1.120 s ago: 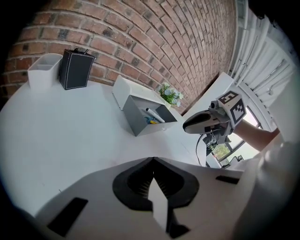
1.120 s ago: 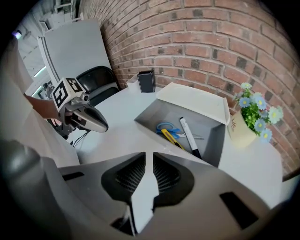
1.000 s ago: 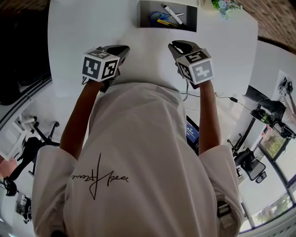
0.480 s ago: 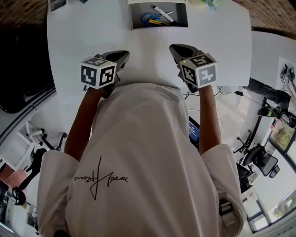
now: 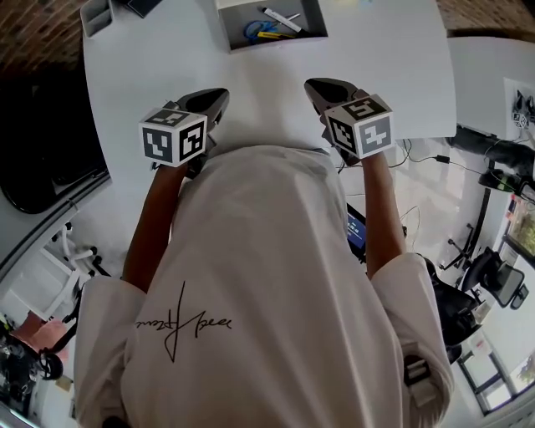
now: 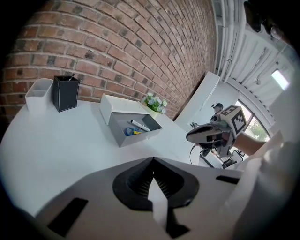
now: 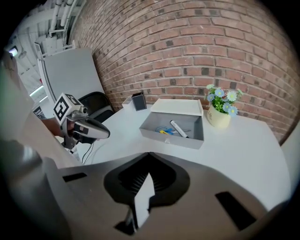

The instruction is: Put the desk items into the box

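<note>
An open grey box [image 5: 226,25] stands at the far side of the white table [image 5: 150,75]. In it lie a white marker [image 5: 280,19], blue scissors [image 5: 253,30] and a yellow item. My left gripper [image 5: 222,94] and right gripper [image 5: 309,84] hover side by side near the table's front edge, well short of the box. Both are shut with nothing between the jaws. From the left gripper [image 6: 152,160] the box [image 6: 116,127] is ahead and the right gripper [image 6: 206,133] is off to the right. From the right gripper [image 7: 149,154] the box [image 7: 171,137] lies straight ahead.
A black pen holder [image 6: 64,93] and a white holder [image 6: 37,93] stand by the brick wall, left of the box. A flower pot [image 7: 219,112] sits right of the box. Cables, chairs and stands lie beyond the table's right edge [image 5: 456,125].
In the head view the box has slid up and left toward the frame's top as the camera tilted. Both grippers have stayed close to the body near the table's front edge.
</note>
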Demonstrator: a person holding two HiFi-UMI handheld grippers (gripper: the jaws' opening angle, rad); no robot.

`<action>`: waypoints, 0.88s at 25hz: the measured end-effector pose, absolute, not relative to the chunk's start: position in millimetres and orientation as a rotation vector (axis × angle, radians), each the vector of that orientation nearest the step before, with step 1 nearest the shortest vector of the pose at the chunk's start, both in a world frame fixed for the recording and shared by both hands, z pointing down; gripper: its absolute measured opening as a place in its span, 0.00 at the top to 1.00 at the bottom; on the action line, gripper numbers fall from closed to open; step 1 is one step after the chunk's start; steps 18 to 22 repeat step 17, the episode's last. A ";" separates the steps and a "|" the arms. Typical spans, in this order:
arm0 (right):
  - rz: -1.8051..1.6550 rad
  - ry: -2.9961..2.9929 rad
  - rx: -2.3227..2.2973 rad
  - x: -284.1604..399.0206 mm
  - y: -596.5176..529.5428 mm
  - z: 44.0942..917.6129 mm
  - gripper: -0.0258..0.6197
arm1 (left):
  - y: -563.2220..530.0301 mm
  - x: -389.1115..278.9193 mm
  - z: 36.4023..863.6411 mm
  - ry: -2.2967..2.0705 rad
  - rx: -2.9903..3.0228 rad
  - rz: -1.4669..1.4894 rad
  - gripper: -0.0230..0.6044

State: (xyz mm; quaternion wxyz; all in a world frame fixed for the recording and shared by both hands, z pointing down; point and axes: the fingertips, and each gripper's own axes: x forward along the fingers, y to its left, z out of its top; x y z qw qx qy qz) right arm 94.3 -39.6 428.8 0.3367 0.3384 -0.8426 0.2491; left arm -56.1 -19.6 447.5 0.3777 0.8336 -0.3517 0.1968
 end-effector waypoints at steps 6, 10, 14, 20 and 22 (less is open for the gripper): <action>0.635 -2.198 0.927 109.7 -30.9 422.0 0.92 | -14.8 -44.5 440.6 -0.896 2.174 0.526 0.96; 0.663 -2.189 0.948 117.1 -20.0 424.8 0.92 | -11.8 -36.2 440.3 -0.853 2.177 0.525 0.96; 0.686 -2.191 0.954 122.9 -9.8 426.9 0.92 | -9.1 -32.0 439.2 -0.851 2.184 0.533 0.96; 0.682 -2.198 0.949 125.1 -6.8 427.3 0.92 | -8.2 -29.2 439.9 -0.851 2.189 0.546 0.96; 0.682 -2.198 0.949 125.1 -6.8 427.3 0.92 | -8.2 -29.2 439.9 -0.851 2.189 0.546 0.96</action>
